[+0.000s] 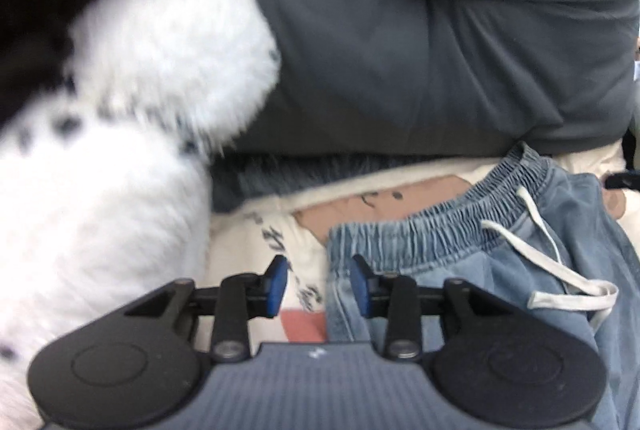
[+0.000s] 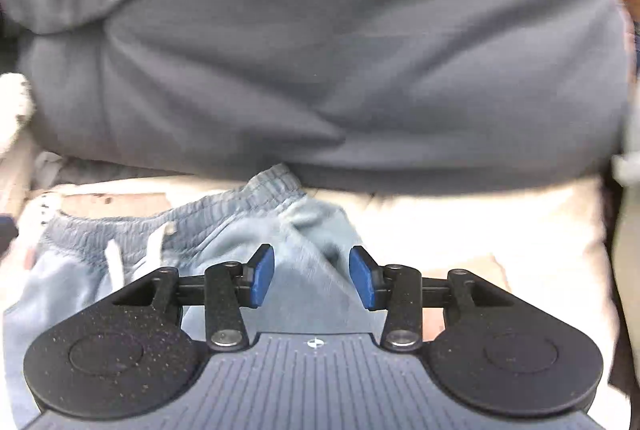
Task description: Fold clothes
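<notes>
Light blue denim-look trousers [image 1: 460, 270] with an elastic waistband [image 1: 440, 218] and a white drawstring [image 1: 560, 270] lie on a cream printed cover. My left gripper [image 1: 319, 286] is open just above the waistband's left corner, and the blue pads [image 1: 278, 286] touch nothing. In the right wrist view the same trousers [image 2: 224, 230] spread to the left and under the tool, with the drawstring [image 2: 114, 262] at the left. My right gripper [image 2: 312, 278] is open over a raised fold of the blue cloth. The fold runs up between the jaws, but the pads do not press on it.
A thick grey quilt or cushion [image 1: 400, 50] [image 2: 320, 50] bulges across the back of both views. A white fluffy thing with black spots [image 1: 120, 150] fills the left side and shows at the left edge [image 2: 12, 106]. The cream cover [image 1: 256, 238] [image 2: 460, 230] has pink patches.
</notes>
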The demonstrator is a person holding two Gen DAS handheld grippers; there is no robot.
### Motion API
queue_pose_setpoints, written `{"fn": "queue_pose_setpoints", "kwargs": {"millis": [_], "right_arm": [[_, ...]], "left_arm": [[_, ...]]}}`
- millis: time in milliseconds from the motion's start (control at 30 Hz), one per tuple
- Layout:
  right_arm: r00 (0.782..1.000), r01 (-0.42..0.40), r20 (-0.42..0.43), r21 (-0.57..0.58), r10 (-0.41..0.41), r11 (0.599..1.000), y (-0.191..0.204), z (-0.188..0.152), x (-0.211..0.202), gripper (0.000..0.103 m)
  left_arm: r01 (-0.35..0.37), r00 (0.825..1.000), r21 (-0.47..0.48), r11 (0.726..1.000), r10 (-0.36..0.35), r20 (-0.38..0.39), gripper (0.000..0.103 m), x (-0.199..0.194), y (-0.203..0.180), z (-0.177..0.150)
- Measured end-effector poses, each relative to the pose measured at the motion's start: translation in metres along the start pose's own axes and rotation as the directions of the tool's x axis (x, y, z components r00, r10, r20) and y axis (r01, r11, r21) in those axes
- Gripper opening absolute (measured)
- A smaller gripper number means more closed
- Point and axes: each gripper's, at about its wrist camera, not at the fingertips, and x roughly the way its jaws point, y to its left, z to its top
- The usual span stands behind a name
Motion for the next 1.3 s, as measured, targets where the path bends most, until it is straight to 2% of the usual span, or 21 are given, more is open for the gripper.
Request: {"fn": "queue_pose_setpoints", "kwargs": {"millis": [100,167,267,367,500,700,867,933,1100,1167,1300], "right_arm": [[1.0,0.017,0.017,0.058,-0.018,0.998,0.013,-0.02,-0.024,0.049],[0.999,0.037,0.028,0.099,-0.04,0.994,0.018,-0.036,-0.037,0.049],[0.996,0.069,0.045,0.163,-0.077,0.984,0.026,-0.063,-0.064,0.049],[0.993,0.095,0.048,0.227,-0.109,0.969,0.039,-0.096,-0.093,0.051],[0.986,0.156,0.011,0.274,-0.166,0.949,0.049,-0.132,-0.133,0.053],[0.972,0.236,-0.047,0.259,-0.232,0.937,0.059,-0.159,-0.186,0.056],[0.956,0.294,-0.067,0.266,-0.287,0.918,0.057,-0.18,-0.227,0.057],[0.94,0.339,-0.06,0.284,-0.337,0.897,0.054,-0.19,-0.246,0.058],[0.915,0.399,-0.094,0.352,-0.392,0.847,0.04,-0.222,-0.288,0.061],[0.909,0.409,-0.098,0.382,-0.404,0.829,0.036,-0.238,-0.303,0.062],[0.894,0.44,-0.123,0.42,-0.43,0.794,0.027,-0.273,-0.329,0.063]], "left_arm": [[0.006,1.0,0.045,0.999,-0.005,-0.028,0.038,-0.006,-0.01,0.009],[0.057,0.997,0.115,0.992,-0.049,-0.065,0.039,-0.008,-0.023,0.018],[0.094,0.993,0.185,0.978,-0.079,-0.09,0.042,-0.01,-0.041,0.025],[0.127,0.987,0.204,0.971,-0.105,-0.119,0.042,-0.012,-0.061,0.03],[0.171,0.981,0.214,0.962,-0.145,-0.132,0.042,-0.014,-0.091,0.03],[0.26,0.958,0.242,0.935,-0.22,-0.182,0.042,-0.011,-0.141,0.024],[0.331,0.938,0.327,0.885,-0.271,-0.214,0.047,-0.022,-0.189,0.022],[0.353,0.93,0.34,0.871,-0.288,-0.229,0.048,-0.027,-0.206,0.021],[0.411,0.907,0.399,0.819,-0.326,-0.266,0.049,-0.041,-0.25,0.017],[0.434,0.897,0.434,0.79,-0.334,-0.288,0.049,-0.047,-0.269,0.014],[0.472,0.881,0.527,0.707,-0.347,-0.323,0.052,-0.063,-0.303,0.007]]}}
